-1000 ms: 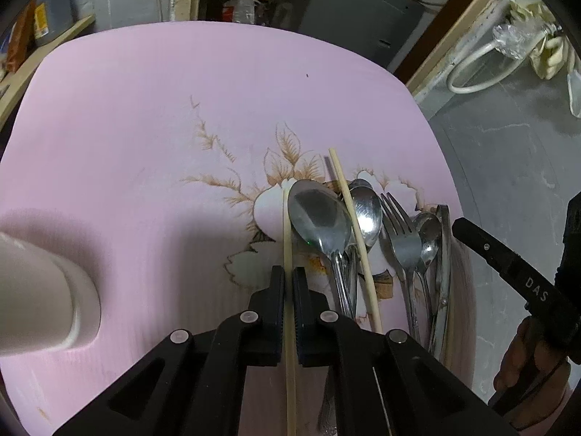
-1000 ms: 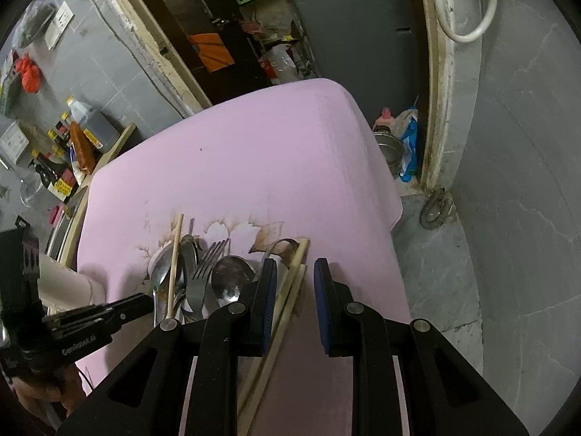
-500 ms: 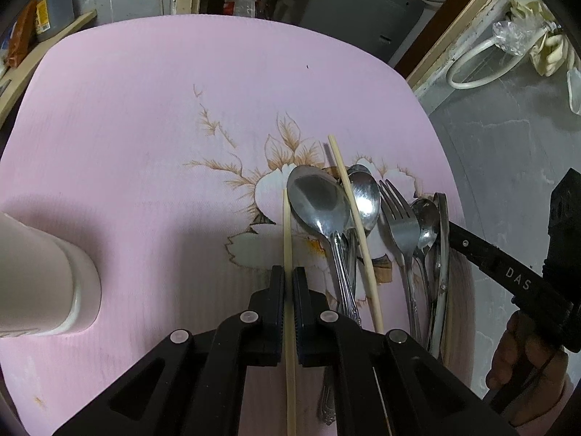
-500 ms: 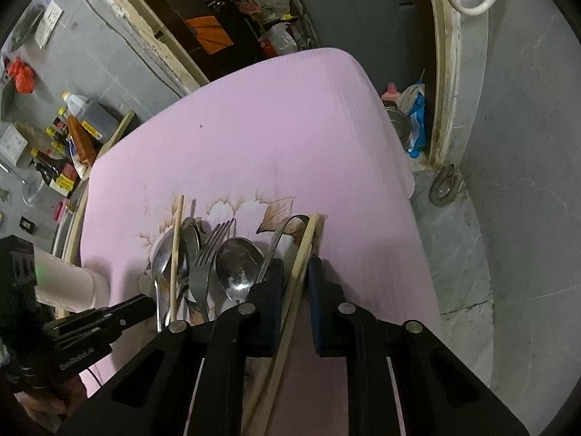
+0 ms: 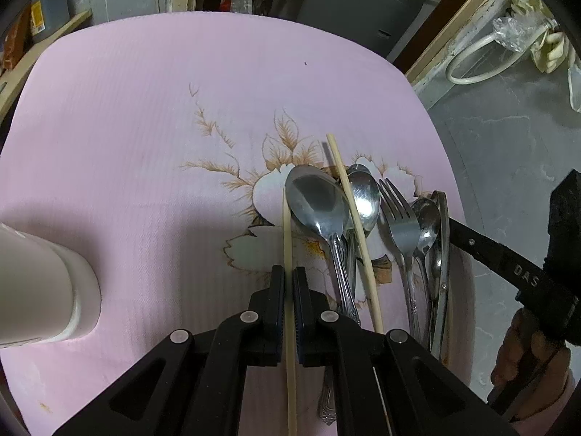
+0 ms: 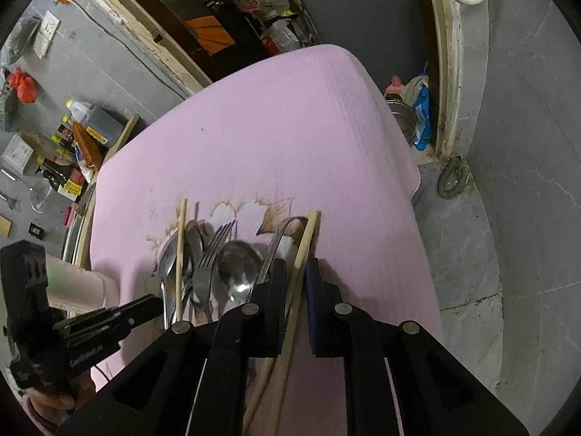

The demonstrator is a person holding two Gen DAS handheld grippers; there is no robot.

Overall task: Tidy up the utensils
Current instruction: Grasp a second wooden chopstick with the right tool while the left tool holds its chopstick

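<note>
On the pink flowered tablecloth [image 5: 145, 127] lies a row of utensils: a large spoon [image 5: 316, 200], a fork [image 5: 399, 225], smaller spoons and a loose chopstick [image 5: 354, 225]. My left gripper [image 5: 288, 272] is shut on a pale chopstick [image 5: 287, 225] that lies flat at the left of the row. In the right wrist view, my right gripper [image 6: 295, 267] has its pads closed on a pair of chopsticks [image 6: 307, 232] at the right end of the row, beside a metal handle [image 6: 276, 243]. Each gripper shows at the edge of the other's view.
A white cup [image 5: 40, 283] lies on its side at the left of the cloth. The cloth's right edge [image 6: 410, 167] drops to a grey tiled floor. Bottles and clutter [image 6: 72, 138] stand beyond the far left edge. A hand [image 5: 523, 363] holds the right gripper.
The right jaws have closed in from wide apart onto the pair of chopsticks, and the right gripper has tilted a little. The left gripper keeps its hold and has not moved.
</note>
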